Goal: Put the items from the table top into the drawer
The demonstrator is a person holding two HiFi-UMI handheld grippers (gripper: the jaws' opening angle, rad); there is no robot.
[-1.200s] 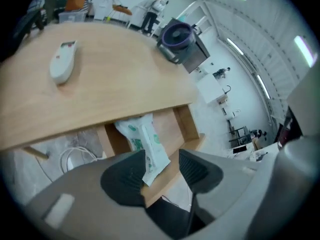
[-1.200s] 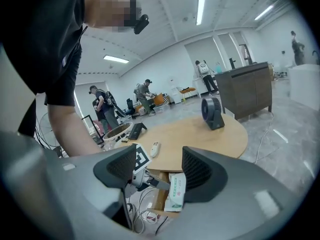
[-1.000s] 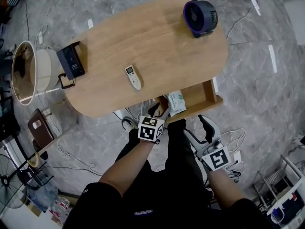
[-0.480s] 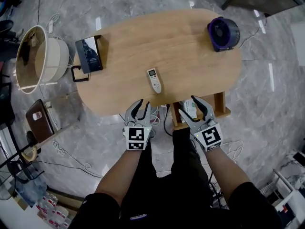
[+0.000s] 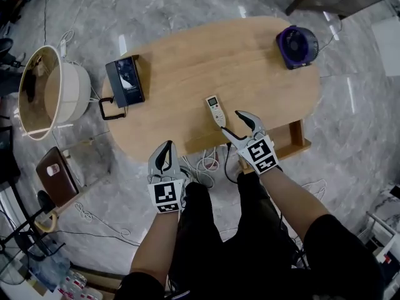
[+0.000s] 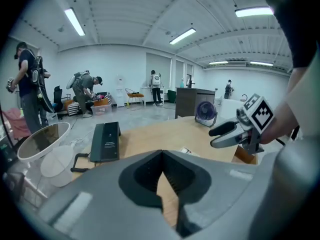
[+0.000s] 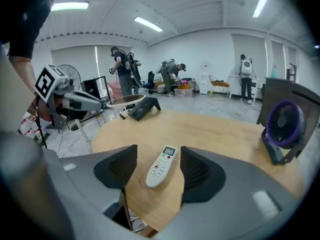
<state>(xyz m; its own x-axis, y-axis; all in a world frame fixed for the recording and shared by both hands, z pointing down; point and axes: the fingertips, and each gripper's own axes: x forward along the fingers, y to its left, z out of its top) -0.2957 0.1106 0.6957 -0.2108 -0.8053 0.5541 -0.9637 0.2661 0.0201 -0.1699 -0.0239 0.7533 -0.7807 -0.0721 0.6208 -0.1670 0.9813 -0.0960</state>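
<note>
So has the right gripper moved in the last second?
Yes: right gripper went from off the table edge up to the remote; jaws just opened wider, empty.

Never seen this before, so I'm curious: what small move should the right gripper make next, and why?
Probably ease the right gripper forward and down around the white remote. Its jaws stand open, having just widened slightly, and the remote lies on the table, lined up with their gap but ahead of the tips.

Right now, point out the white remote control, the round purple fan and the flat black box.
white remote control [image 5: 215, 110]: head view, its button face
round purple fan [image 5: 297, 46]: head view, centre of grille
flat black box [image 5: 125, 81]: head view, middle of top face
</note>
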